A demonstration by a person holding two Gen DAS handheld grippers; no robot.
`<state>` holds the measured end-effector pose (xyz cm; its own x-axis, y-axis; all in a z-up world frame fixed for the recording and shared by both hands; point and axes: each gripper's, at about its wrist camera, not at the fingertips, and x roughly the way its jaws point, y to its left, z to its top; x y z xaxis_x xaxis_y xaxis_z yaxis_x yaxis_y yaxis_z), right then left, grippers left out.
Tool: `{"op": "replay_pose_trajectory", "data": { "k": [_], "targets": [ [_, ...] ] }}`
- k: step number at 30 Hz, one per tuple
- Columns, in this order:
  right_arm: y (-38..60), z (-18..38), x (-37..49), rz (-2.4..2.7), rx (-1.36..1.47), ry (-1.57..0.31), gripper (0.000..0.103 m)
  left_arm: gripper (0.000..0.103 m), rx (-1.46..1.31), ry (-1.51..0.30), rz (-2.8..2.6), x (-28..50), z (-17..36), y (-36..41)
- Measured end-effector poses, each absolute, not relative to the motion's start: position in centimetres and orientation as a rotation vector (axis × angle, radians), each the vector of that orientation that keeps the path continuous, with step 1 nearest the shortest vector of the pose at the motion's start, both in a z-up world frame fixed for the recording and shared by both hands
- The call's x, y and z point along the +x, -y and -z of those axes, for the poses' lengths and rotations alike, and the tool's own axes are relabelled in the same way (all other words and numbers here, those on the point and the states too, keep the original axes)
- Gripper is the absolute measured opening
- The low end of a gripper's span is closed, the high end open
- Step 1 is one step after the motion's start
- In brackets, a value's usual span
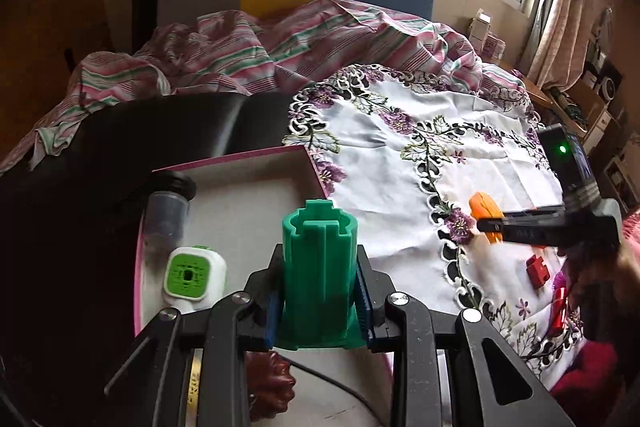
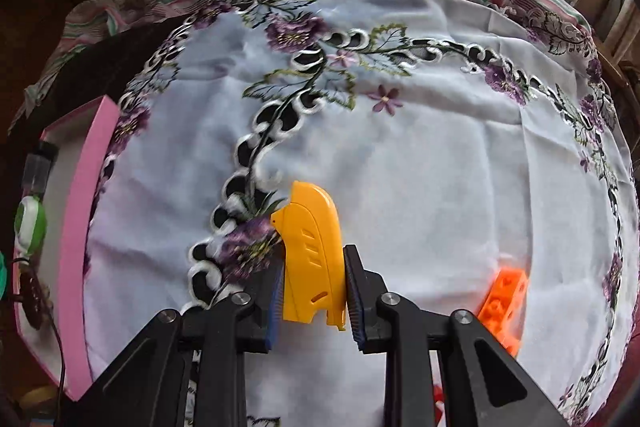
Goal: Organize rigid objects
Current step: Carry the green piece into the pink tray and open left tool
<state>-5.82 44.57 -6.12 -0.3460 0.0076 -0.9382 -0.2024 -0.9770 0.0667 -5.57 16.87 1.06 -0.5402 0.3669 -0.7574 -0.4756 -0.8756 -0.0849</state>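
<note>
The left gripper [image 1: 318, 301] pinches a green ribbed cylinder [image 1: 318, 267] upright above the pink box [image 1: 236, 158], which already holds a white-and-green gadget [image 1: 194, 275] (beside a clear vial). The right gripper [image 2: 314, 291] straddles a yellow plastic piece [image 2: 312, 251] on the embroidered cloth [image 2: 420, 167]; its left pad seems to touch, but a sliver of gap shows at the right pad, so it is apparently not clamped.

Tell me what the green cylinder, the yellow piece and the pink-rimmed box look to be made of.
Green cylinder: probably moulded plastic, matte, uniform colour with crisp ribs and notches.
Yellow piece: likely hard plastic, smooth and slightly glossy, with moulded slots and a thin shell edge.
Pink-rimmed box: seems to be cardboard, with flat matte pink walls, sharp folded corners and a pale lining inside.
</note>
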Motion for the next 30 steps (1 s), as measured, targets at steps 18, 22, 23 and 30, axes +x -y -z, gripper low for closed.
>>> {"op": "replay_pose_trajectory", "data": {
  "k": [18,22,23,30],
  "targets": [
    [-41.8,8.1,-3.3,-2.486,-1.684,-0.267,0.026,0.030,-1.134,0.033,-2.414,-3.8,-0.9,-10.0],
    [-41.5,8.1,-3.5,-2.495,-1.677,-0.235,0.026,0.030,-1.083,0.151,-2.433,-4.4,-2.6,-7.1],
    [-41.4,8.2,-3.6,-2.495,-1.676,-0.225,0.026,0.030,-1.065,0.156,-2.443,-4.5,-2.8,-6.6],
    [-41.3,8.1,-3.6,-2.498,-1.674,-0.194,0.026,0.030,-0.950,0.068,-2.416,-6.3,-4.3,-6.9]
  ]
}}
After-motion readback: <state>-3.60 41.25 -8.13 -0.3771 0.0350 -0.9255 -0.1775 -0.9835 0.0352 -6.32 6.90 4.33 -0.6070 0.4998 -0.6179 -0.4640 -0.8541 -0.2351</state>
